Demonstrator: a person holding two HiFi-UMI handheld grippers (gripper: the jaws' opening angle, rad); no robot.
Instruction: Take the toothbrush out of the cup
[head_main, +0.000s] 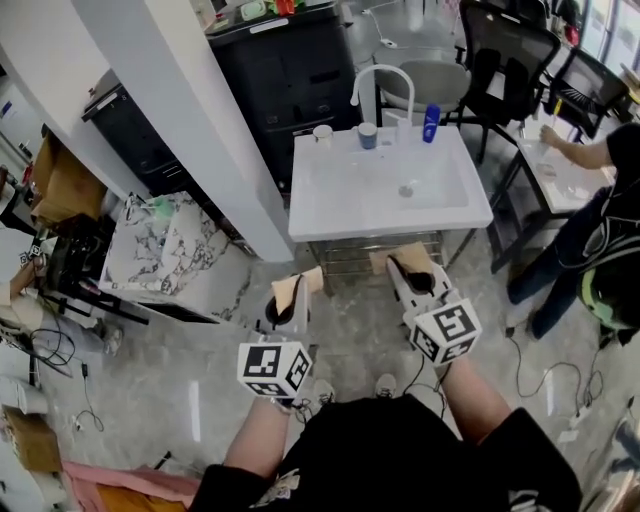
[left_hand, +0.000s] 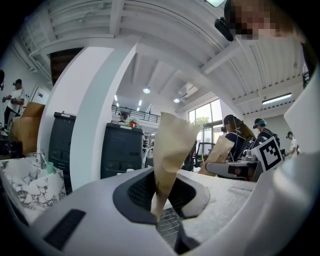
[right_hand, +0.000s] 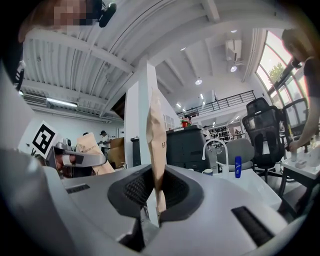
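Tho fingers (head_main: 298, 284) shut, cup (head_main: 368, 135) well ahead

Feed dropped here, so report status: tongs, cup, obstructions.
Left tongs shut on tan paper scrap; right tongs shut on second scrap. White cup and bluish cup at sink's back edge, untouched; toothbrush too small to spot. Approach unobstructed.

Left tool (head_main: 297, 283) and right tool (head_main: 393, 262) side by side near white sink (head_main: 335, 205), cup (head_main: 368, 135) and blue bottle (head_main: 431, 123) at its back.
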